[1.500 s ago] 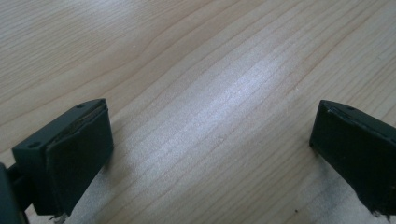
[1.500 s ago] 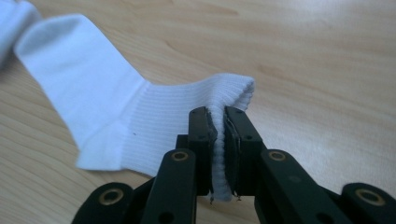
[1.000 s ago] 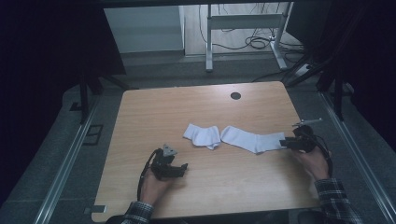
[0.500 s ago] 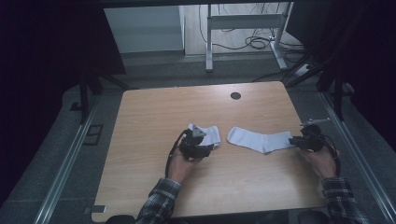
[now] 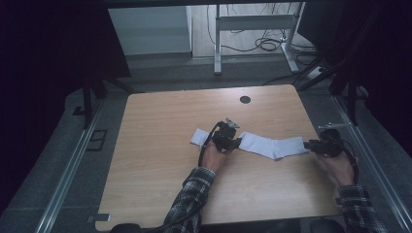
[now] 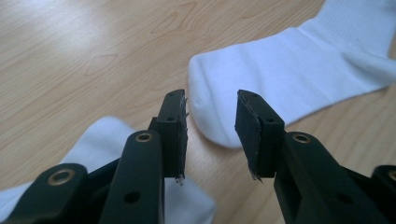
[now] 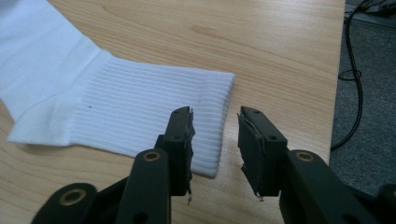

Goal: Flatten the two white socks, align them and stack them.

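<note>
In the left gripper view the left gripper (image 6: 211,125), its jaws just closing but still parted and empty, hovers low in the frame over the rounded toe of the long white cotton sock (image 6: 299,74). A second, folded white sock (image 6: 100,140) lies under it at lower left. In the right gripper view the right gripper (image 7: 215,136), jaws just opening and gripping nothing, straddles the ribbed cuff edge at frame centre on the pale wooden table (image 7: 280,42).

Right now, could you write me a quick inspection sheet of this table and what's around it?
Surface: wooden table, round grommet hole.
Job's things: two white socks; the longer sock lies flat, the shorter sock partly under the left gripper.
Clutter: nothing seen.
Grippers: left gripper open, between the socks, jaws just been closing; right gripper open at the ribbed cuff, jaws just been opening.
Cables: loose cables on floor.
Surroundings: metal frame legs, dark.
</note>
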Tool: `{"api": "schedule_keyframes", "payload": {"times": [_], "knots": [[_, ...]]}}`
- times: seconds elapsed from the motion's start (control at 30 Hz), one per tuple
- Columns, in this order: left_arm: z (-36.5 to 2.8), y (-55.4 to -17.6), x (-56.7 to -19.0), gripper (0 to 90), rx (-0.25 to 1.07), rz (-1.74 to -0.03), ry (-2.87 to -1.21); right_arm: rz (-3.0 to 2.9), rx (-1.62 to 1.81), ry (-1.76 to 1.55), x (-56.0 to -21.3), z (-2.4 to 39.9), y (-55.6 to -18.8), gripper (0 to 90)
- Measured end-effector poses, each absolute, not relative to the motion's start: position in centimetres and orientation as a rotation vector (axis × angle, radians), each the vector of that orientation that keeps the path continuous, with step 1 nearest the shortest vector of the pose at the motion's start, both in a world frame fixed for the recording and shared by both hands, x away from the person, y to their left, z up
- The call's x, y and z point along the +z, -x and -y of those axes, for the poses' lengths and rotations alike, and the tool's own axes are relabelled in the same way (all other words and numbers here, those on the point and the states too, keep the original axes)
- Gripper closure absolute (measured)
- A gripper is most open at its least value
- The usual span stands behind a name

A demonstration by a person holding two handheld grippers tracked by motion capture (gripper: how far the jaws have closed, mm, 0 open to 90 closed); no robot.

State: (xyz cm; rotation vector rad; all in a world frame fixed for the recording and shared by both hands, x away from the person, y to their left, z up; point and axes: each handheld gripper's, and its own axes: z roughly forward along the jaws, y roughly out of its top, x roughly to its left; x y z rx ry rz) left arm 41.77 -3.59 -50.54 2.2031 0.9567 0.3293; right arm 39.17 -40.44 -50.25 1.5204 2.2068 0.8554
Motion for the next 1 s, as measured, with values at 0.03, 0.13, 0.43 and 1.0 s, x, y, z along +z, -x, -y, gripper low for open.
{"api": "schedule_keyframes", "payload": {"times": [0.03,0.13,0.43,1.0], "knots": [[3.9,-42.0,-50.7,61.8,0.339,-0.958,-2.211,-2.201,0.858,-1.524,-50.3,40.5,-39.2,62.5],[4.6,-42.5,-51.3,58.2,0.36,-0.978,-2.22,-2.194,0.873,-1.53,-50.5,40.6,-39.2,60.5],[5.2,-43.2,-52.8,70.3,0.315,-1.009,-2.271,-2.238,0.846,-1.547,-51.9,39.6,-39.5,71.9],[3.6,-40.8,-49.5,85.3,0.291,-0.941,-2.188,-2.232,0.912,-1.492,-49.3,39.1,-38.0,82.6]]}}
